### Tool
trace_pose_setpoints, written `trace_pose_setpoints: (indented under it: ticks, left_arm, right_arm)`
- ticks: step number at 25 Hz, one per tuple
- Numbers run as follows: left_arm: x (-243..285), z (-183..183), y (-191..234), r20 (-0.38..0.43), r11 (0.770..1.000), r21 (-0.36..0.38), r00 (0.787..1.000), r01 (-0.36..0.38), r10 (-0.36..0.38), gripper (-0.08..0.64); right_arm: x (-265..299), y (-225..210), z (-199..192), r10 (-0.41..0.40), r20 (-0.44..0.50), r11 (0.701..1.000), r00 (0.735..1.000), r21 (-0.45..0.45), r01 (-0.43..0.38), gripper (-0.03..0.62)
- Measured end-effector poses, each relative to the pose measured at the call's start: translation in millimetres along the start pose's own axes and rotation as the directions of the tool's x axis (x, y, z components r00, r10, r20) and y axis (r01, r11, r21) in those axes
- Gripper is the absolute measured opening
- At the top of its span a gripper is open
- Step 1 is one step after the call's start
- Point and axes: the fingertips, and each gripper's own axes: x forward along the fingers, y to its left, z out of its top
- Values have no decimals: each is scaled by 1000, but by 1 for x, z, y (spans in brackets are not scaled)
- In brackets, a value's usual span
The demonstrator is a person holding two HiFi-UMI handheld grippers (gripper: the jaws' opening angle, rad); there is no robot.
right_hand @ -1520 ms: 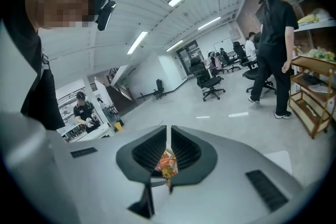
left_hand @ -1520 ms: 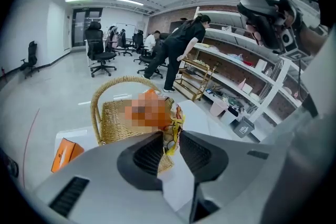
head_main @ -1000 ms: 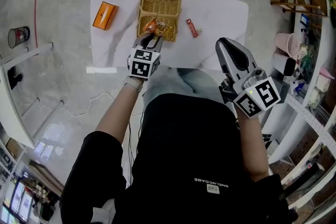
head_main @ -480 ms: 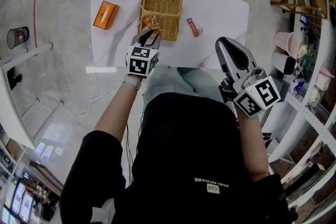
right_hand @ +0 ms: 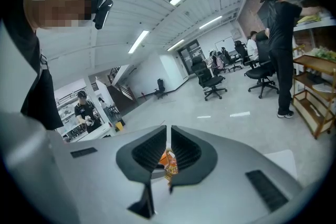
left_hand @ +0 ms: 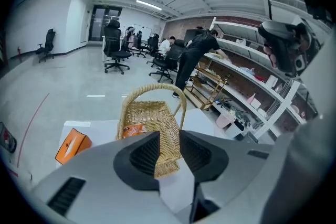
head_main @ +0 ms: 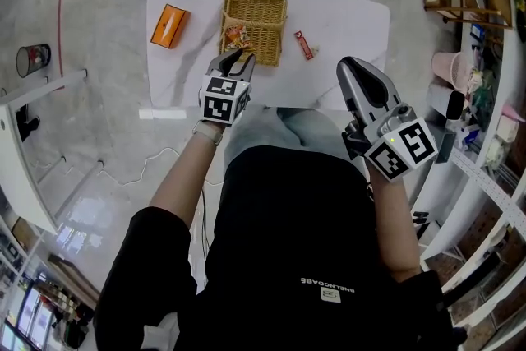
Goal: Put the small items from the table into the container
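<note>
The wicker basket (head_main: 261, 19) stands on the white table (head_main: 345, 12), with an orange snack packet (head_main: 237, 35) lying in its left part. My left gripper (head_main: 238, 55) hovers at the basket's near edge, open and empty; the basket (left_hand: 152, 118) shows through the gap of my left gripper (left_hand: 169, 136). A small red packet (head_main: 304, 45) lies on the table right of the basket. My right gripper (head_main: 352, 66) hangs off the table's near right side. In the right gripper view my right gripper (right_hand: 168, 136) is shut on a small orange packet (right_hand: 169, 163).
An orange box (head_main: 169, 25) lies at the table's left end. Shelving with goods (head_main: 481, 53) lines the right side. A person's torso in black fills the lower head view. People and office chairs (left_hand: 168, 52) are far behind the table.
The orange snack packet that was at my left gripper's tips over the basket now lies inside it. The left gripper has drawn back slightly toward the near edge. The right gripper has not moved.
</note>
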Motion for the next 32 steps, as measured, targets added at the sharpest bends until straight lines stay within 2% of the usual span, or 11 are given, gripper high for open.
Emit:
trace_pose_setpoints:
  ticks: [9,15,19,27,32]
  left_arm:
    - [-37,50,-31,97,998,51,995,20,-25,101]
    - [-62,95,-63,176,994,96,982,55,-72,101]
    - [-80,122,-91,211,986,151,972,72,-103,100]
    - [-112,176,-160,278,955,266,938,134,-209,100]
    - [-133,206,-202,311,928,325,906,183,-288,100]
  right_arm:
    - [-12,16,16,28,56,999,998,-18,-27,14]
    - [-28,22,31,28,107,1000,994,-13,-27,14]
    - [-46,24,42,20,143,1000,990,-17,-17,14]
    - [-87,23,71,8,238,999,971,-41,2,14]
    - [-107,22,86,9,279,999,960,-52,6,14]
